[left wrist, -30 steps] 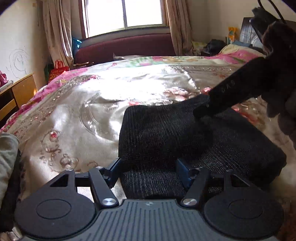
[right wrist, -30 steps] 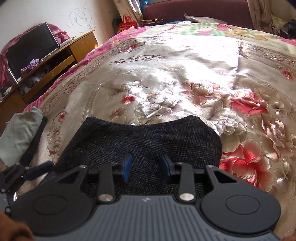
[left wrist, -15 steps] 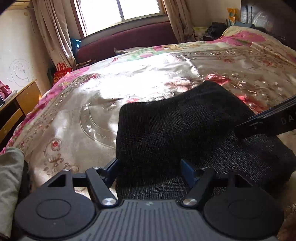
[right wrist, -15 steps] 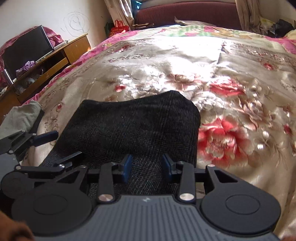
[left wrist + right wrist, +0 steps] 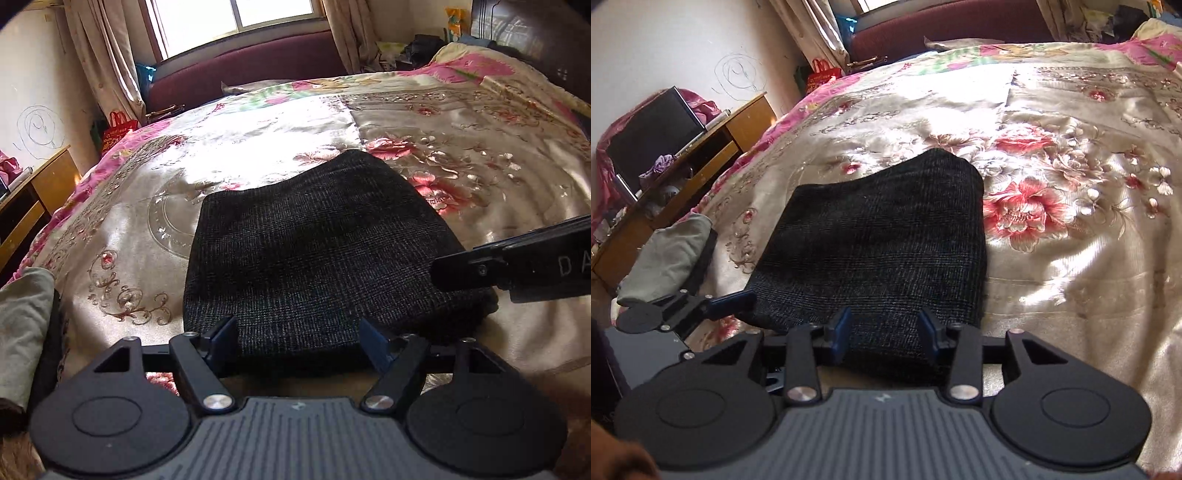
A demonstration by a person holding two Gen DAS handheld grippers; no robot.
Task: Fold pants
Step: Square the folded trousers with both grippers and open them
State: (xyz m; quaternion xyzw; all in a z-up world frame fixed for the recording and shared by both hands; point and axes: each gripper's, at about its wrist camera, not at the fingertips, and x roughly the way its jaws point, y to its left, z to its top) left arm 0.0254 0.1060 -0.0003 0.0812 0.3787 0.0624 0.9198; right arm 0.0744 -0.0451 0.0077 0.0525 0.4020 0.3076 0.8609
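Note:
The dark grey checked pants (image 5: 314, 251) lie folded into a compact rectangle on the floral bedspread (image 5: 258, 140); they also show in the right wrist view (image 5: 882, 243). My left gripper (image 5: 299, 338) is open and empty, its fingers astride the near edge of the pants, just above it. My right gripper (image 5: 884, 330) is open and empty at the near right part of the pants. The right gripper's side enters the left wrist view (image 5: 517, 266) at the right. The left gripper's fingers show in the right wrist view (image 5: 731, 301) at the left.
A grey-green folded garment (image 5: 668, 258) lies at the bed's left edge. A wooden desk (image 5: 713, 147) with a dark screen (image 5: 653, 125) stands left of the bed. A maroon sofa (image 5: 251, 70) and curtains are under the window at the back.
Both grippers have pulled back toward the near edge of the pants. The right gripper has left the top of the pants and moved off to the right.

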